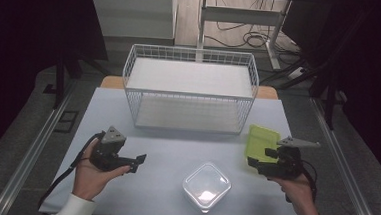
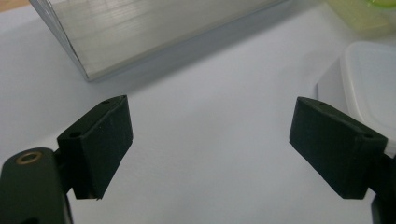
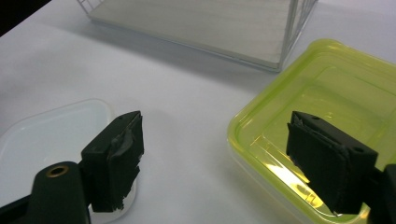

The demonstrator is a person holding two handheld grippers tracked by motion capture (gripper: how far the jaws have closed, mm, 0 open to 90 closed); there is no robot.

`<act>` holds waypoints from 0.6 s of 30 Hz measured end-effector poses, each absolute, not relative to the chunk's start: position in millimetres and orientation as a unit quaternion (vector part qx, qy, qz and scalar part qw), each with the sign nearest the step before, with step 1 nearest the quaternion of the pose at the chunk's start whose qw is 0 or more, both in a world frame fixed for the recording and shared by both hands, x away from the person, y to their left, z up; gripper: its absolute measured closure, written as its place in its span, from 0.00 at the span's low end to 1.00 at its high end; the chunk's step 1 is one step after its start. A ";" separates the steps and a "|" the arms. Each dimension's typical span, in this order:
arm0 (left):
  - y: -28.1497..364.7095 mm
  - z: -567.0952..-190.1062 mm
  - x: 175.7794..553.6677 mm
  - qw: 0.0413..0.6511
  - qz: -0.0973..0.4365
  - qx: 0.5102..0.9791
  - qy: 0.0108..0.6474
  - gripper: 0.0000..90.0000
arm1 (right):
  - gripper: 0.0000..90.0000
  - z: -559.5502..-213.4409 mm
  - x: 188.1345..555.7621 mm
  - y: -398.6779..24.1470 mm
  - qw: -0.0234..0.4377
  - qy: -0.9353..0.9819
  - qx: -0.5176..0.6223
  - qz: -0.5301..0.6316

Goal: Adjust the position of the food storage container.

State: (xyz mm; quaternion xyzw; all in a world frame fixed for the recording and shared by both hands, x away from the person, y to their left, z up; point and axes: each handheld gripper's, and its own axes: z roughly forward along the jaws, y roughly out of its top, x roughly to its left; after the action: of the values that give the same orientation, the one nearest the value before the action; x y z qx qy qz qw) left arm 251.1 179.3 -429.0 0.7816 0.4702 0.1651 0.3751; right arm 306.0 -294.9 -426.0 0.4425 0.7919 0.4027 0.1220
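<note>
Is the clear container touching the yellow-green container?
Apart. The high view shows bare table between the clear container and the yellow-green container; the right gripper view shows the same gap.

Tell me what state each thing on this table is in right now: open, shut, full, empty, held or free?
White wire rack: upright at the back of the table, both shelves empty.
Clear container: on the table near the front edge, held by nothing; lid or contents hard to tell.
Yellow-green container: on the table, looks empty, not gripped.
Left gripper: open, nothing between its jaws.
Right gripper: open, one jaw over the yellow-green container.
</note>
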 end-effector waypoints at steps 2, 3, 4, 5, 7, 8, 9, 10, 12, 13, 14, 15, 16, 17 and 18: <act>179.3 -428.2 251.3 0.379 0.164 0.778 0.473 0.15 | 0.24 -426.1 306.1 -295.8 0.118 0.793 0.441 0.403; 178.9 -428.3 251.1 0.379 0.165 0.777 0.475 0.16 | 0.24 -426.5 306.5 -295.7 0.116 0.793 0.442 0.403; 178.9 -428.3 251.1 0.379 0.165 0.777 0.475 0.16 | 0.25 -427.1 307.2 -295.7 0.115 0.794 0.441 0.401; 178.3 -428.9 250.1 0.376 0.175 0.774 0.478 0.16 | 0.25 -427.9 307.9 -294.9 0.115 0.795 0.442 0.400; 177.4 -429.1 247.5 0.376 0.186 0.770 0.480 0.18 | 0.26 -429.5 309.6 -293.3 0.115 0.800 0.438 0.395; 177.1 -429.3 246.9 0.375 0.186 0.770 0.481 0.18 | 0.27 -430.1 310.5 -292.1 0.113 0.800 0.439 0.393; 176.4 -429.9 246.2 0.372 0.183 0.773 0.481 0.18 | 0.27 -430.0 311.0 -291.8 0.111 0.801 0.439 0.392; 175.6 -430.6 245.4 0.369 0.180 0.775 0.480 0.18 | 0.28 -430.0 312.2 -291.5 0.111 0.801 0.437 0.393; 174.6 -431.9 243.2 0.369 0.173 0.779 0.477 0.18 | 0.29 -428.0 313.9 -291.0 0.111 0.803 0.437 0.390; 174.6 -431.9 243.2 0.369 0.173 0.779 0.477 0.18 | 0.29 -428.0 313.9 -291.0 0.111 0.803 0.437 0.390; 174.5 -432.3 242.4 0.367 0.167 0.783 0.473 0.18 | 0.30 -426.8 314.5 -290.7 0.113 0.804 0.435 0.389; 174.0 -432.7 241.4 0.369 0.161 0.784 0.473 0.18 | 0.30 -425.1 314.9 -290.5 0.114 0.805 0.435 0.388; 174.2 -433.3 239.3 0.368 0.156 0.785 0.473 0.18 | 0.32 -422.8 315.3 -290.0 0.113 0.805 0.434 0.389; 174.3 -434.2 237.9 0.367 0.157 0.786 0.472 0.18 | 0.32 -422.1 315.2 -289.5 0.112 0.806 0.432 0.388; 174.3 -434.2 237.9 0.367 0.157 0.786 0.472 0.18 | 0.33 -421.6 315.4 -288.9 0.111 0.808 0.431 0.386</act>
State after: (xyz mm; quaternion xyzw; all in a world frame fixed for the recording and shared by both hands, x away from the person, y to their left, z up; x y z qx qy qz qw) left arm 237.9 174.3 -434.2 0.7858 0.4724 0.1568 0.3671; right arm 315.4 -288.9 -421.6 0.4305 0.8081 0.3863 0.1114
